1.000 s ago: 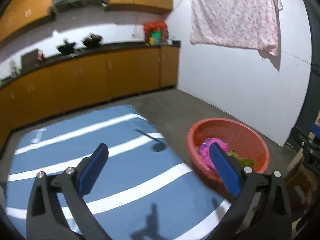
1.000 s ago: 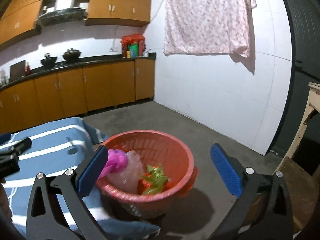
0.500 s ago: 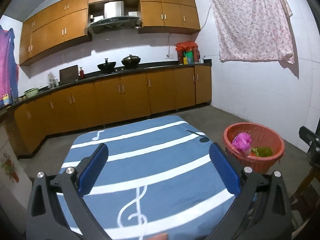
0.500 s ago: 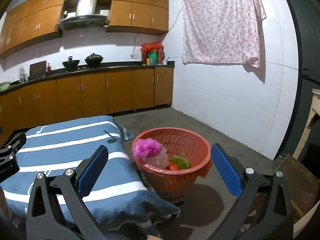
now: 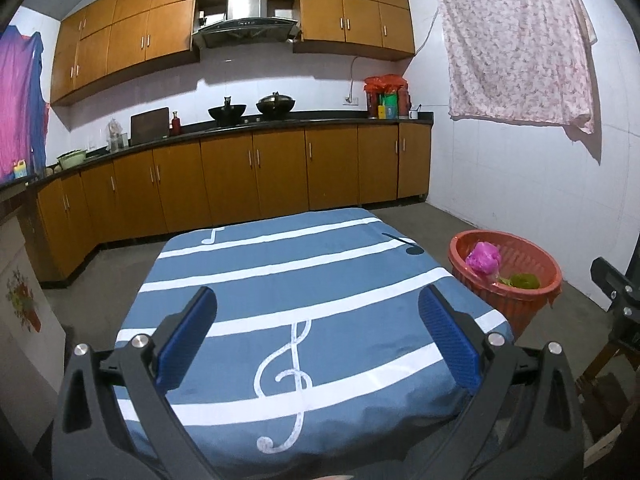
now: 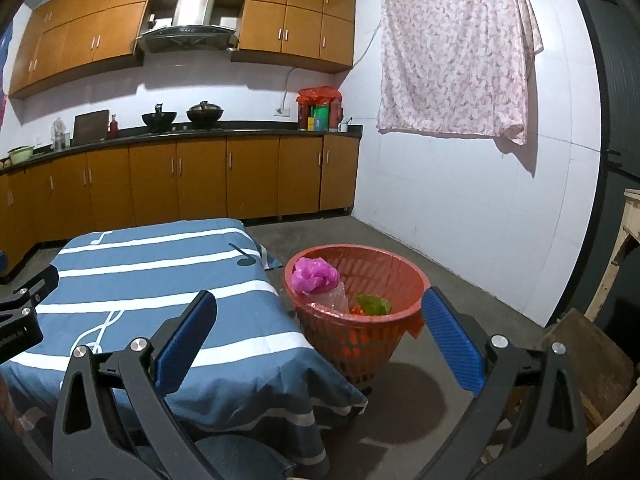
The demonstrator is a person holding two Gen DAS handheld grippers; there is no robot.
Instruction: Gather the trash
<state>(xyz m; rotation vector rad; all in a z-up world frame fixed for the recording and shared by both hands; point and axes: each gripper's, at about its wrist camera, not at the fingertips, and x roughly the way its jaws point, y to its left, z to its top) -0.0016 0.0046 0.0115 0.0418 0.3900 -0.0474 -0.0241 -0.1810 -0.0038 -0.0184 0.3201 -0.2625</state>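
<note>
A red plastic basket [image 6: 396, 276] stands on the floor to the right of the table; it also shows in the left wrist view [image 5: 536, 258]. It holds a crumpled pink bag [image 6: 314, 274], clear plastic [image 6: 332, 298] and green trash [image 6: 374, 304]. My right gripper [image 6: 318, 330] is open and empty, held back from the basket. My left gripper [image 5: 318, 330] is open and empty above the near part of the table with the blue striped cloth [image 5: 304, 280].
Wooden kitchen cabinets [image 5: 260, 176] and a counter with pots run along the back wall. A floral sheet [image 6: 452, 52] hangs on the white right wall. Wooden furniture [image 6: 616, 280] stands at the far right. Concrete floor [image 6: 448, 280] surrounds the basket.
Both grippers have pulled back and up from the basket and table, so more of the room shows. Both stay open and empty.
</note>
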